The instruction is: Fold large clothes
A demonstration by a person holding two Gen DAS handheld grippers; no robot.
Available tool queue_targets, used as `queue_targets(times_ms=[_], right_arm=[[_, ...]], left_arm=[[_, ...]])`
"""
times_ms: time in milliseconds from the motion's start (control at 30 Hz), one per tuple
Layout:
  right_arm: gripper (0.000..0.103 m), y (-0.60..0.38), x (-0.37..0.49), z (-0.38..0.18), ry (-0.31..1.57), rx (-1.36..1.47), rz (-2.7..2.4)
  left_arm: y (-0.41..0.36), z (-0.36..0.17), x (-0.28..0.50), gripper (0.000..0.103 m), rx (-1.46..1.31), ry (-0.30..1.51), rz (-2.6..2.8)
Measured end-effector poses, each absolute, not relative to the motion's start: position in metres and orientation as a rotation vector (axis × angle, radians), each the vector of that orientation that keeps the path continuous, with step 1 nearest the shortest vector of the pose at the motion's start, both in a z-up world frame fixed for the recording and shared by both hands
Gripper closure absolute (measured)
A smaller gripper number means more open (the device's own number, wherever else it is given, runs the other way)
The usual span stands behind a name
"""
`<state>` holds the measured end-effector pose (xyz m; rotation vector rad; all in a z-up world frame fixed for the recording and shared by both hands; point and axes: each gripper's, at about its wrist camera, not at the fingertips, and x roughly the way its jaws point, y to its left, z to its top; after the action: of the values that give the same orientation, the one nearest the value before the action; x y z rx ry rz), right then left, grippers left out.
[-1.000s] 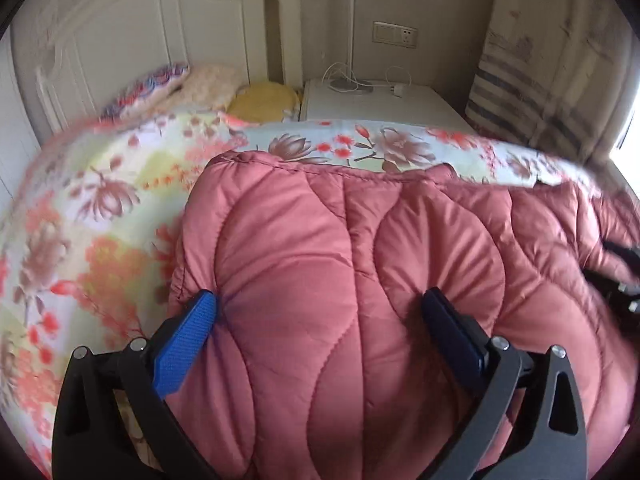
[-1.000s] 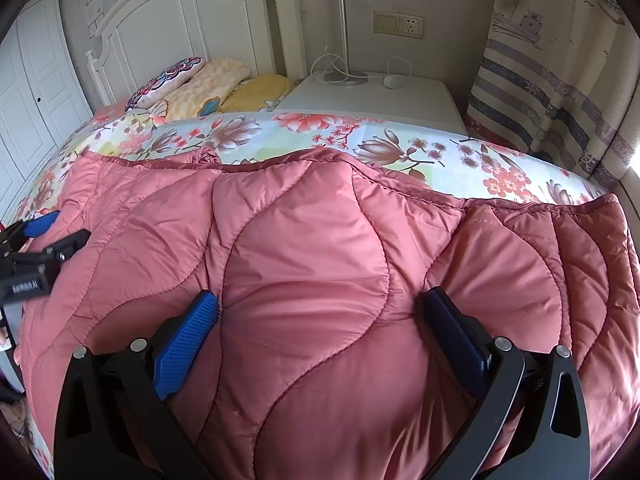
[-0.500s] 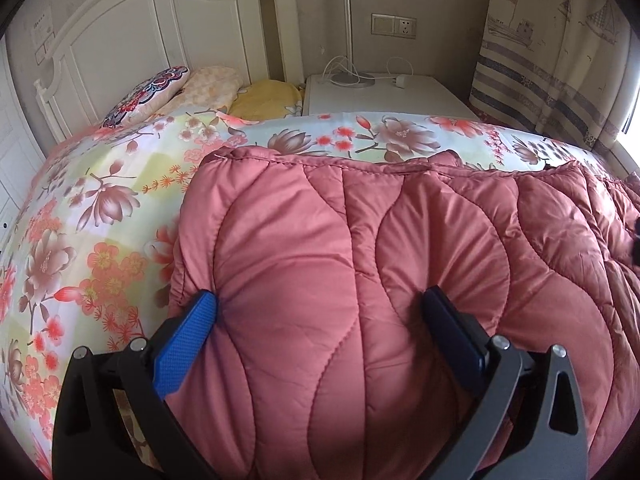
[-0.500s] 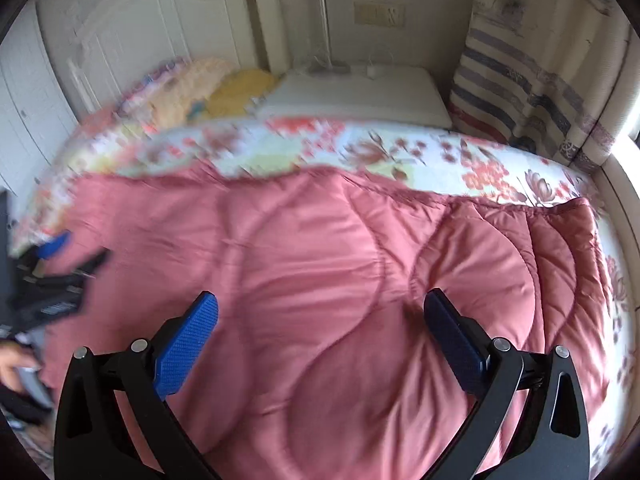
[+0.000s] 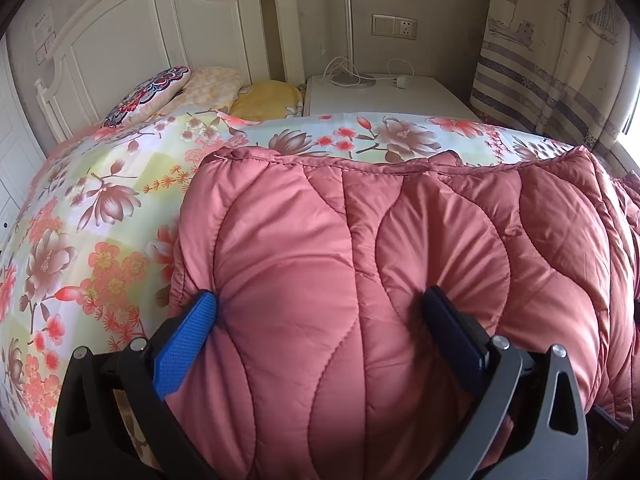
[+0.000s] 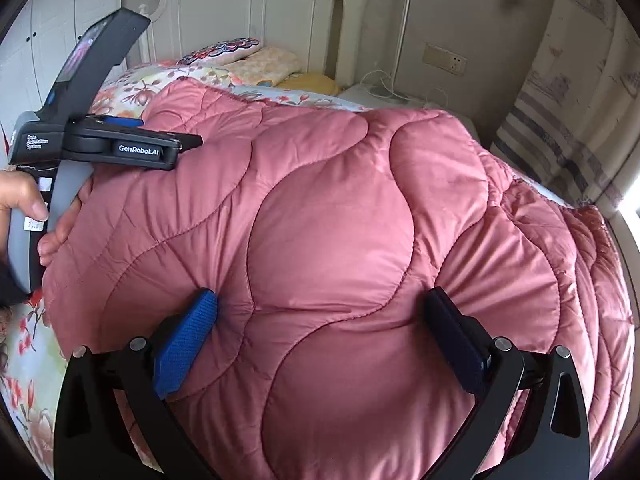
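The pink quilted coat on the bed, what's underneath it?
The pink quilted coat lies on a floral bedspread, visible along its left and far edges. Whatever sits directly beneath the padding is covered.

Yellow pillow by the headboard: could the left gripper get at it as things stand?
Probably not. The left gripper is wide apart but packed with the pink quilted coat, both fingers pressed into it. The yellow pillow lies beyond the coat and the floral bedspread, so the coat would have to be let go first.
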<state>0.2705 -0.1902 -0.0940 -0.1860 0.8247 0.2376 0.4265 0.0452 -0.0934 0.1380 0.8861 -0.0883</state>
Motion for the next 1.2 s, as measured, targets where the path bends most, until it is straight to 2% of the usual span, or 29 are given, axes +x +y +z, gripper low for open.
queue_targets(times_ms=[267,400,500,567,667,733,800,1000,1200], right_arm=[[0.004,-0.193,0.272,-0.098,0.84,-0.16,0.254],[0.004,-0.194,0.271,-0.098,0.845,-0.162,0.254],[0.004,-0.195,0.271,-0.098,0.845,-0.161,0.252],[0.004,-0.194,0.27,-0.099,0.839,-0.159,0.25],[0.004,-0.194,0.269,-0.099,0.835,-0.159,0.247],[0.004,-0.193,0.269,-0.099,0.835,-0.164,0.245],[0.004,-0.192,0.267,-0.098,0.837,-0.177,0.243],[0.004,-0.195,0.277,-0.068,0.929,-0.153,0.294],[0.005,-0.224,0.302,-0.016,0.733,-0.128,0.152]], left_arm=[[0.044,-0.092,0.426,0.002,0.145,0.89,-0.084],[0.04,-0.077,0.427,0.002,0.178,0.953,-0.047],[0.037,-0.04,0.395,0.002,0.042,0.851,-0.12],[0.023,-0.03,0.376,0.002,0.063,0.784,-0.161],[-0.016,-0.059,0.374,0.002,0.305,0.799,-0.128],[-0.028,-0.085,0.379,0.002,0.367,0.81,-0.117],[-0.024,-0.091,0.378,0.002,0.327,0.762,-0.113],[-0.017,-0.093,0.382,0.002,0.283,0.781,-0.126],[-0.019,-0.094,0.381,0.002,0.275,0.767,-0.119]])
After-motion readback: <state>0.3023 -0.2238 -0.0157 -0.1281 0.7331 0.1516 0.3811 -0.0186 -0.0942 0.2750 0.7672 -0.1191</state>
